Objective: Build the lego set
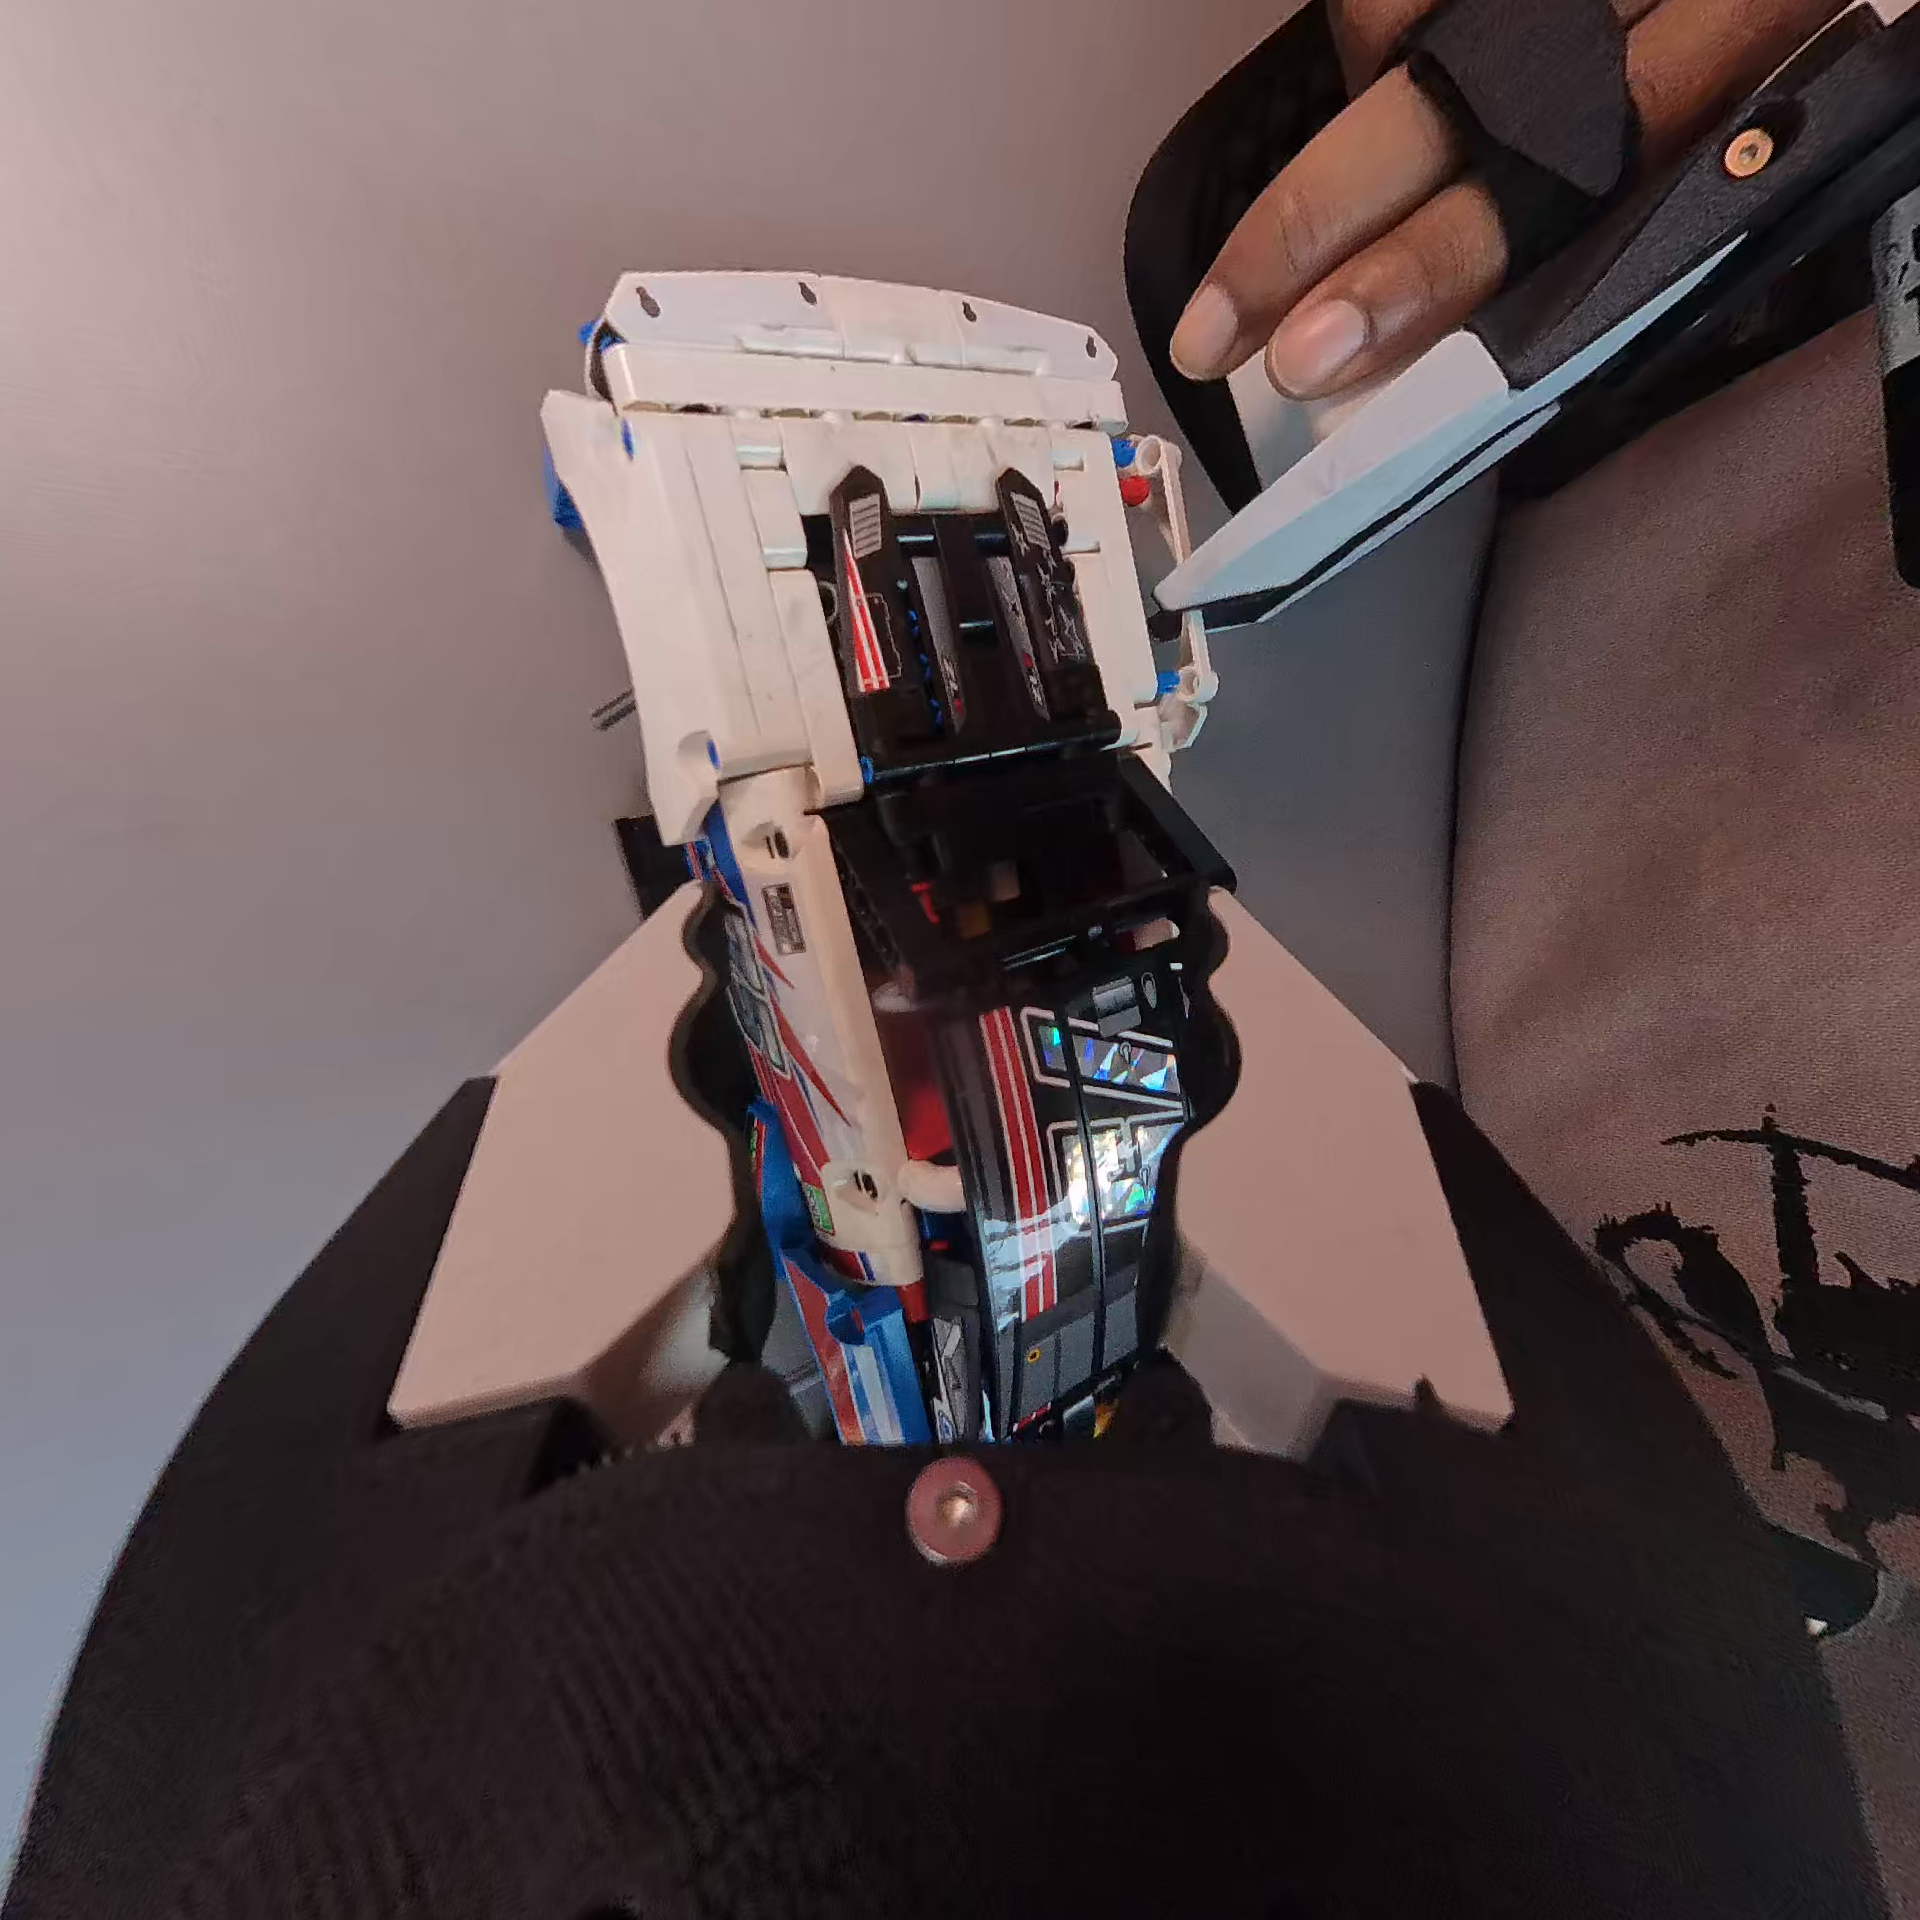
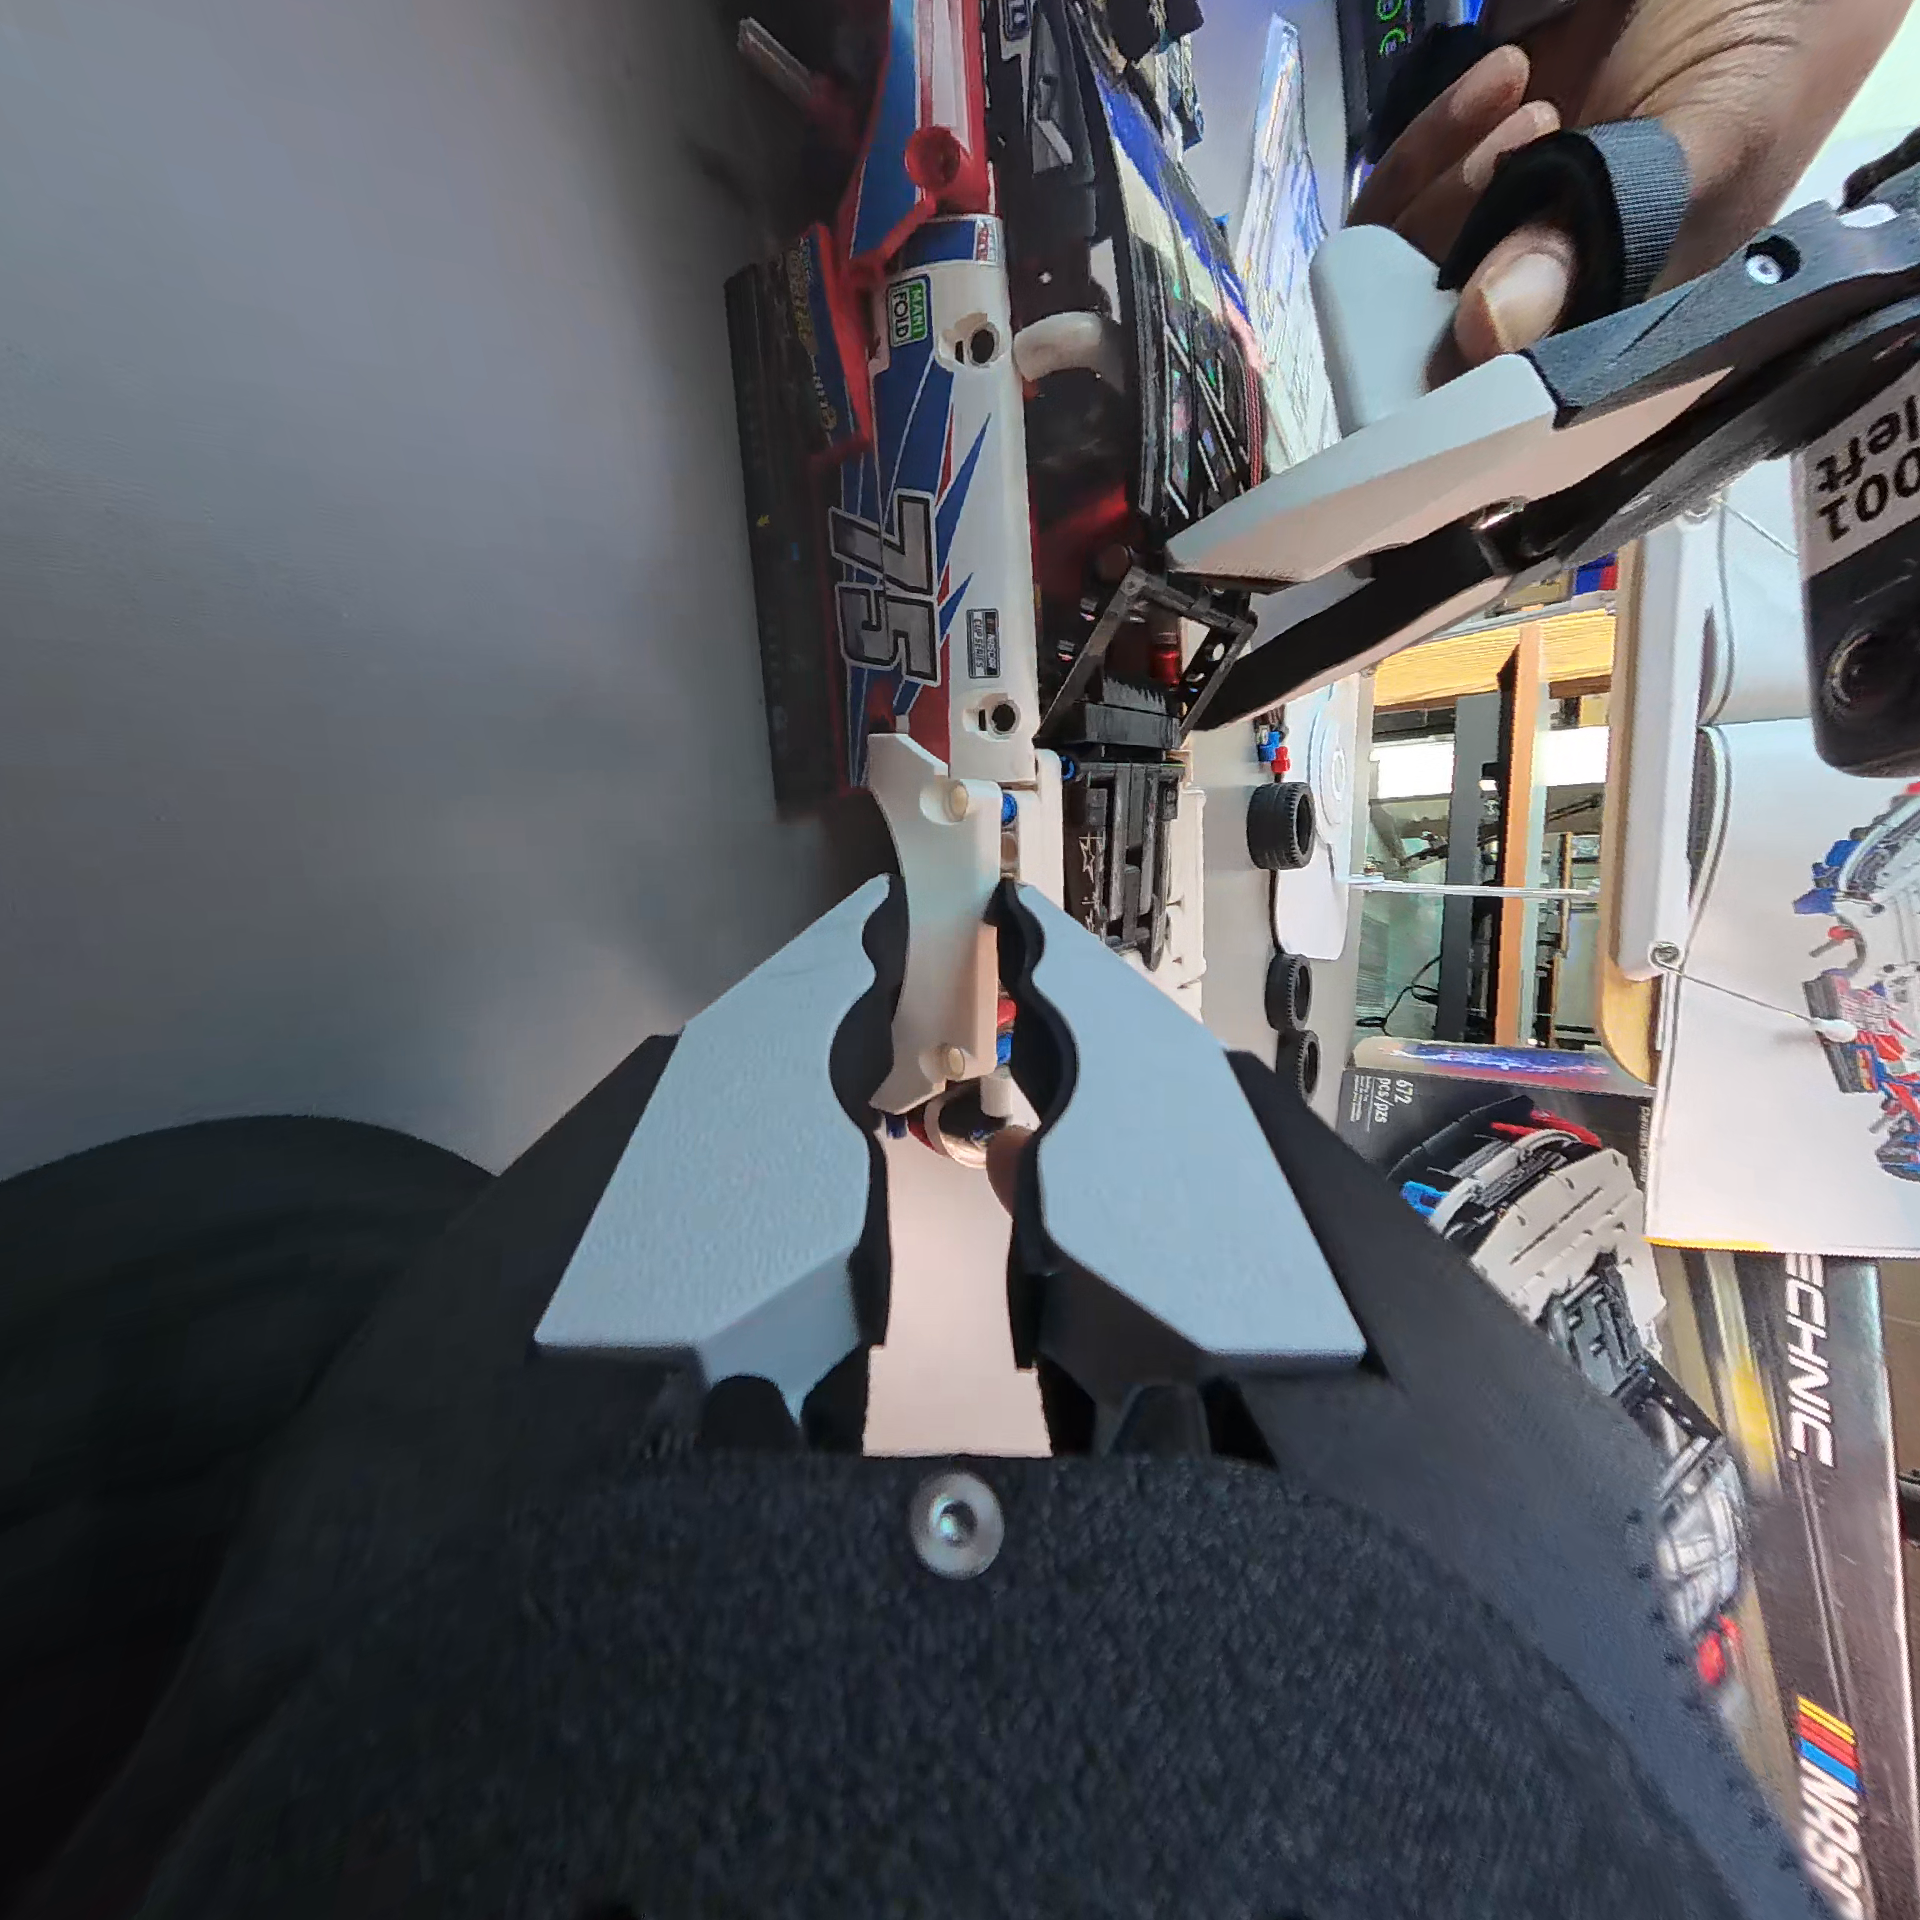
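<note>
The lego car (image 1: 894, 623), white with a black bonnet insert, blue and red striped sides and a black roof, is held up in the air. My left gripper (image 1: 956, 935) is shut on the car's middle, its roof and side between the pads. It also shows in the right wrist view (image 2: 1205, 582) at the upper right, clamped on the car's black frame. My right gripper (image 2: 948, 904) is shut on a white fender panel (image 2: 935, 935) at the end of the car (image 2: 935, 499). In the left wrist view the right gripper (image 1: 1174, 608) pinches the car's front right edge.
A person's hand (image 1: 1351, 260) works the right gripper, and a grey printed shirt (image 1: 1662, 935) is close behind. The lego box (image 2: 1558, 1247), an open instruction booklet (image 2: 1787, 1039) and loose black tyres (image 2: 1283, 826) lie on the white table at the right. The gap from one gripper's tips to the other's is roughly 8 cm.
</note>
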The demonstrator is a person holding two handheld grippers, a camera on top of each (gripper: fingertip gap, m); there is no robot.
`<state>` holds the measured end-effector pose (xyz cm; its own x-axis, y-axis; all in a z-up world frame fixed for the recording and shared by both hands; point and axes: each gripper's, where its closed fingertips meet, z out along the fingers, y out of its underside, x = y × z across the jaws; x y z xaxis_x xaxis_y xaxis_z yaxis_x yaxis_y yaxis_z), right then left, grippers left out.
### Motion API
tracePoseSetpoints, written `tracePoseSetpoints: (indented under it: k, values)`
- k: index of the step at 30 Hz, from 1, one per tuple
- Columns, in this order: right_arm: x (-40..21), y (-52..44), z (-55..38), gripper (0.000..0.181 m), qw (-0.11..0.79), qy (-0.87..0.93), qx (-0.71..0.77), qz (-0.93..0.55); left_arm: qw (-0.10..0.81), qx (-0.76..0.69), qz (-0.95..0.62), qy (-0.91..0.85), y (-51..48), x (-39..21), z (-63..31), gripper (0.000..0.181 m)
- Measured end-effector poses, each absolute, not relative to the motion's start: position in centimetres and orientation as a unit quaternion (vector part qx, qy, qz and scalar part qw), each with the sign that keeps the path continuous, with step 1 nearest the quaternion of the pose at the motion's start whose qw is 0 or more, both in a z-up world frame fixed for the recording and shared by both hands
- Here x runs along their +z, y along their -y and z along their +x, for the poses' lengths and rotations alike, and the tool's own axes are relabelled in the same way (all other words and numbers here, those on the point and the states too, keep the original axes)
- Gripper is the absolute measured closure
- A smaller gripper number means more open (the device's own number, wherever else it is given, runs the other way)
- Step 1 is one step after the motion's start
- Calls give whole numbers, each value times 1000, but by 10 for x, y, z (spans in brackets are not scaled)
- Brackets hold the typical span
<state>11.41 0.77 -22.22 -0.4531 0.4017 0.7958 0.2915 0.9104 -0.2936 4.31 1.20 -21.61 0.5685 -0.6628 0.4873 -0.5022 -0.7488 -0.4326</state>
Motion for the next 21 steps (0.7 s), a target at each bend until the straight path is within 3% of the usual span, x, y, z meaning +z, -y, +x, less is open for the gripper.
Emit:
tracePoseSetpoints:
  k: [21]
  values:
    - [-226, -9, 116, 166, 396, 883, 117, -223, 129, -332, -869, -342, -11, -216, 43, 97]
